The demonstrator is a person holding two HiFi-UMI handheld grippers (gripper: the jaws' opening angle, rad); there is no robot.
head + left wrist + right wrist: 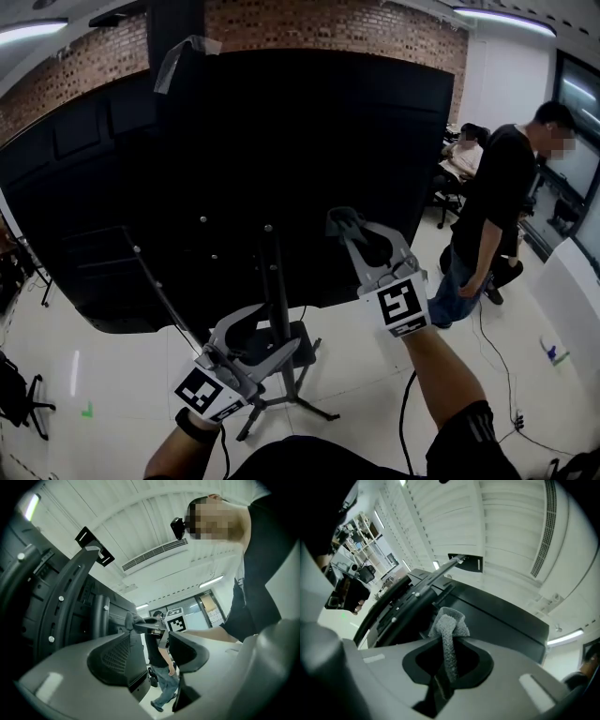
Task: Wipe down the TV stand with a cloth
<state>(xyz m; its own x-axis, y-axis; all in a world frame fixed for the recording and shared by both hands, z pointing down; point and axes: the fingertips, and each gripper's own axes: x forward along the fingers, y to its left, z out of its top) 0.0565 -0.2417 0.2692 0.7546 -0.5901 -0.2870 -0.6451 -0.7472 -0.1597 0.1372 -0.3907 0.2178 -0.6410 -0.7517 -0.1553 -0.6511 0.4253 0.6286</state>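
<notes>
The TV's big black back panel (234,159) fills the head view, carried on a black stand pole (278,309) with splayed feet (300,401). My right gripper (349,225) is raised in front of the panel's lower right and is shut on a grey cloth (341,221). In the right gripper view the cloth (449,630) sticks up from between the jaws of the gripper (447,660), close to the TV's back (487,611). My left gripper (253,328) hangs lower, beside the pole, open and empty (150,648). Its view shows the stand's bracket (61,597) at left.
A person in black (492,206) stands at right, and another sits behind (464,155). A white table edge (572,291) is at far right. A black cable (408,412) runs over the white floor. A thin diagonal rod (164,295) leans left of the pole.
</notes>
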